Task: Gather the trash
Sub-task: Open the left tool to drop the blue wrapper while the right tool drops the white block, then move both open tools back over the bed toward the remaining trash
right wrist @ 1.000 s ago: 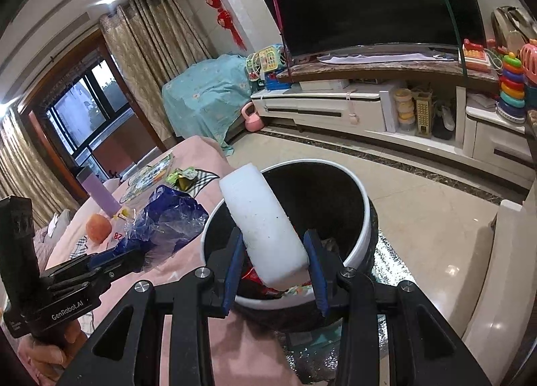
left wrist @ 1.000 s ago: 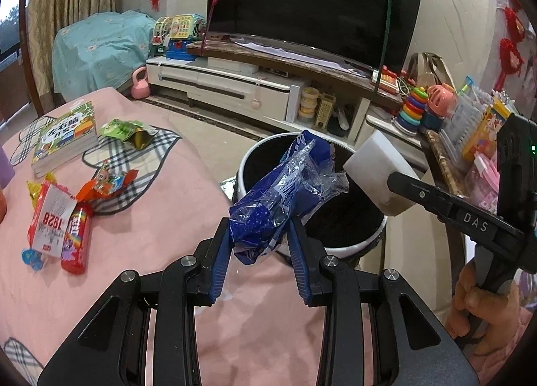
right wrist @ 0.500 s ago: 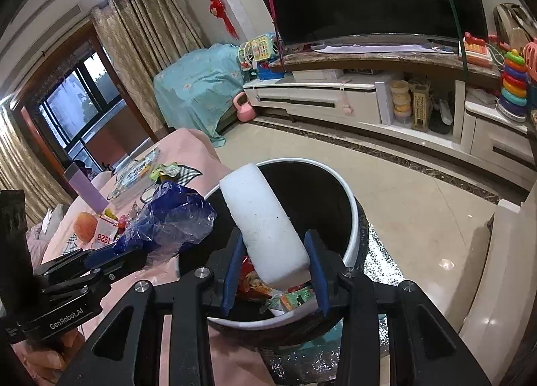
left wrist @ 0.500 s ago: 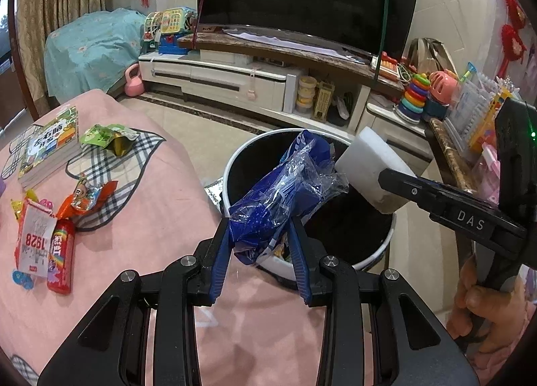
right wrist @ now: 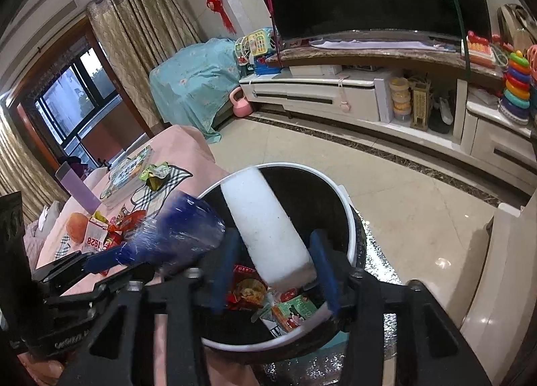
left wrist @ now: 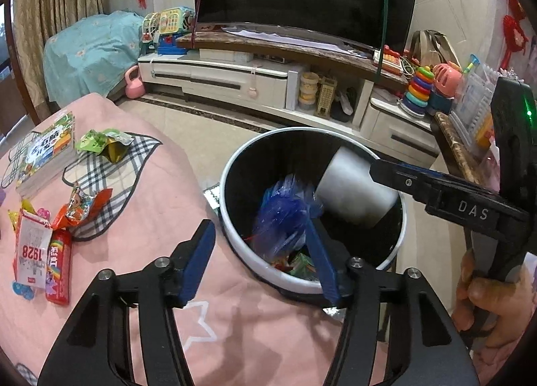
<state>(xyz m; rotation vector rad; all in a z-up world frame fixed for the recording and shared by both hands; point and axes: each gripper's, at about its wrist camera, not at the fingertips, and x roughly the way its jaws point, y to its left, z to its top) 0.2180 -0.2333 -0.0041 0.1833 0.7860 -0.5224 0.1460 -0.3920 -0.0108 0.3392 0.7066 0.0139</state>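
The blue plastic bag (left wrist: 282, 218) sits inside the mouth of the black bin (left wrist: 235, 164), just off the right pad of the left tongs (left wrist: 260, 251), whose jaws have just been opening and stand spread, no longer pinching it. The white foam block (right wrist: 268, 231) hangs tilted over the bin between the spread pads of the right tongs (right wrist: 273, 272), which have likewise just been opening. Snack wrappers (left wrist: 43, 251) lie on the pink surface (left wrist: 161, 204) beside the bin.

bin (left wrist: 231, 164) right of table (left wrist: 161, 218) | bag (left wrist: 282, 218), block (right wrist: 265, 228) over bin, perhaps falling | wrappers (left wrist: 43, 251) on table
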